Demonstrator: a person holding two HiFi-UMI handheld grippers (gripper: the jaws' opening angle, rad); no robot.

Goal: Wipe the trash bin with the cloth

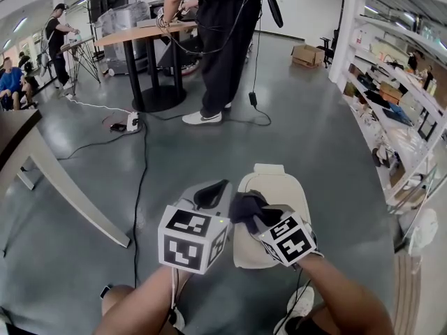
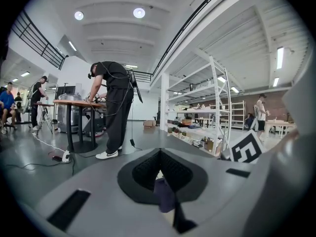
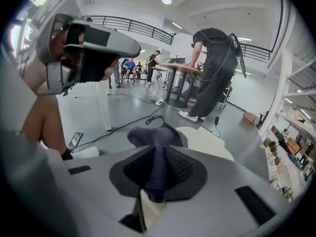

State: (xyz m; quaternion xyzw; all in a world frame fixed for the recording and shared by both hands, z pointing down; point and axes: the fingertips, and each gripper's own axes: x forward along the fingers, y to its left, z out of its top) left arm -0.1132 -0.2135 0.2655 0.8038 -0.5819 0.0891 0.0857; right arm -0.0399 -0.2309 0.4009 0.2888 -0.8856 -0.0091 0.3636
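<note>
As the soft, limp dark-blue cloth (image 3: 157, 147) is pinched mid-fold by the right gripper (image 3: 158, 174) above the cream plastic trash bin (image 1: 279, 187), the left gripper (image 2: 160, 174) is seen closed, seemingly empty.

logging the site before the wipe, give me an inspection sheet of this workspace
surface: grey floor, smooth
job's things: cream bin stands on the floor; dark cloth is over its lid
clutter: phone on the floor; box near the shelves
grippers: right gripper fingers shut on cloth; left gripper fingers shut, beside the cloth
cables: black cable runs across the floor to a power strip
surroundings: shelves on the right; person standing at a table
</note>
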